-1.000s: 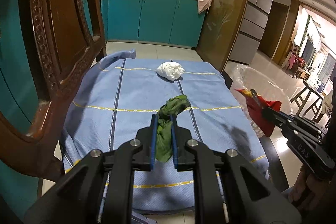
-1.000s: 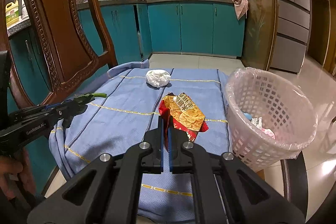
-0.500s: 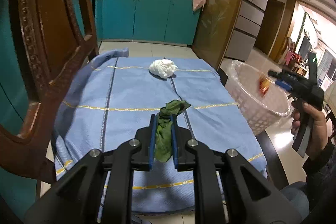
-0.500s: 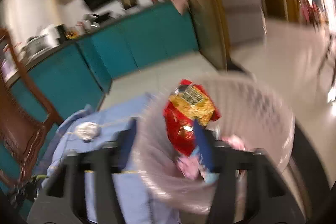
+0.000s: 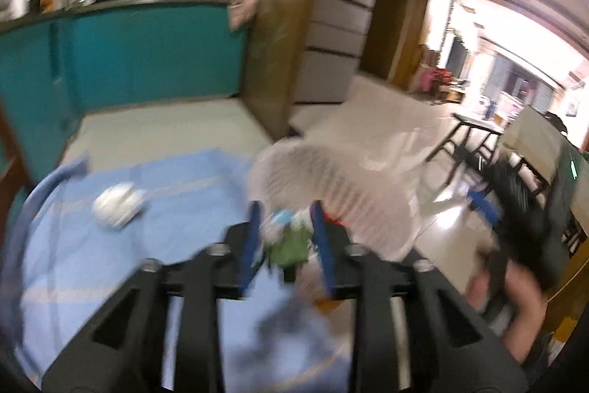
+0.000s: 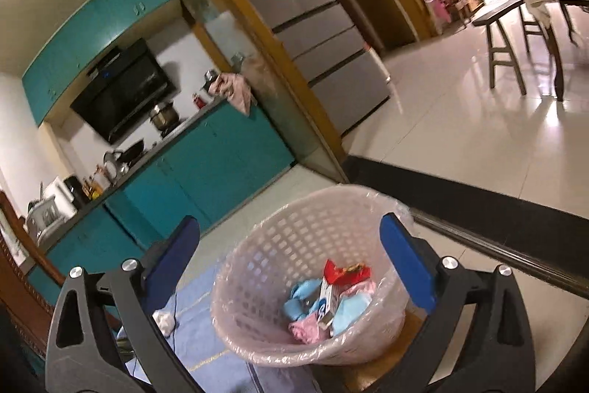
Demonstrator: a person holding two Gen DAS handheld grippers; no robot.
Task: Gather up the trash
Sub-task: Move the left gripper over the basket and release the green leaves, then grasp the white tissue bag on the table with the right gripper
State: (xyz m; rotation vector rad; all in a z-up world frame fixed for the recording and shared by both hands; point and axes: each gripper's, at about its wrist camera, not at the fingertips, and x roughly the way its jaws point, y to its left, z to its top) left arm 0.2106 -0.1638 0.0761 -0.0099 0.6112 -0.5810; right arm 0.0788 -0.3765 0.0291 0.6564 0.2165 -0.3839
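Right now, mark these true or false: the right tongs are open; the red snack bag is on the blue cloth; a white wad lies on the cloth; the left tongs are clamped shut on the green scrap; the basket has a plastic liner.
1. The right tongs are open. True: nothing sits between their fingers.
2. The red snack bag is on the blue cloth. False: it lies inside the basket.
3. A white wad lies on the cloth. True.
4. The left tongs are clamped shut on the green scrap. False: their fingers stand apart over the basket.
5. The basket has a plastic liner. True.
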